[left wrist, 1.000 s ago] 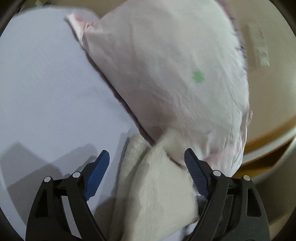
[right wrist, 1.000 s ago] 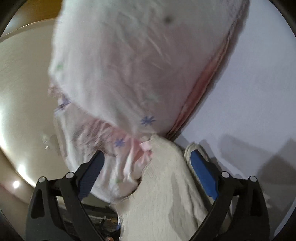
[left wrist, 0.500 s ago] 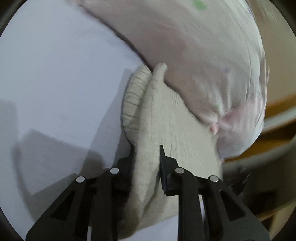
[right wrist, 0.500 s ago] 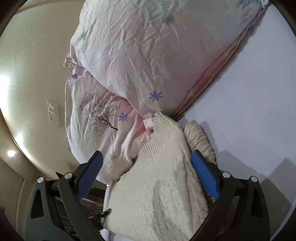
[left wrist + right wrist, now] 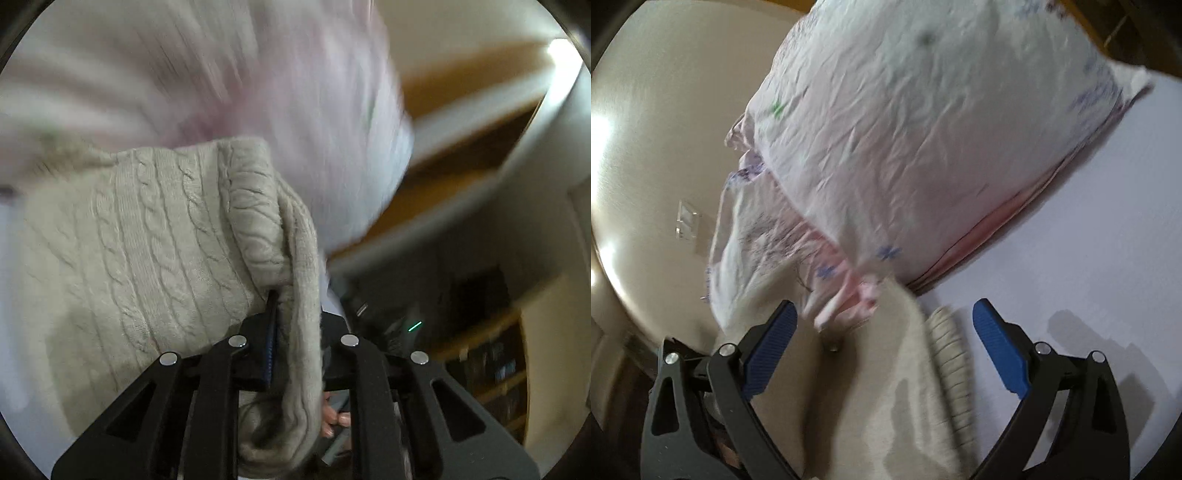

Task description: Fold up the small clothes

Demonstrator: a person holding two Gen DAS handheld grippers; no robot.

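A cream cable-knit sweater (image 5: pixel 155 243) fills the lower left of the left wrist view. My left gripper (image 5: pixel 291 332) is shut on a fold of it, and the knit hangs between and over the jaws. In the right wrist view the same sweater (image 5: pixel 894 398) lies between the spread blue pads (image 5: pixel 997 343) of my right gripper (image 5: pixel 886 332), which is open and holds nothing. The sweater rests on a pale lilac sheet (image 5: pixel 1089 229).
A large pink-and-white pillow (image 5: pixel 923 140) with small flower prints lies just beyond the sweater; it shows blurred in the left wrist view (image 5: pixel 295 74). A beige wall with a light switch (image 5: pixel 687 219) is behind. Dark shelves (image 5: pixel 491 369) stand at the right.
My left gripper shut on the sweater half a second ago and has since lifted and swung it, blurring the view. My right gripper stayed open, shifting slightly over the sweater.
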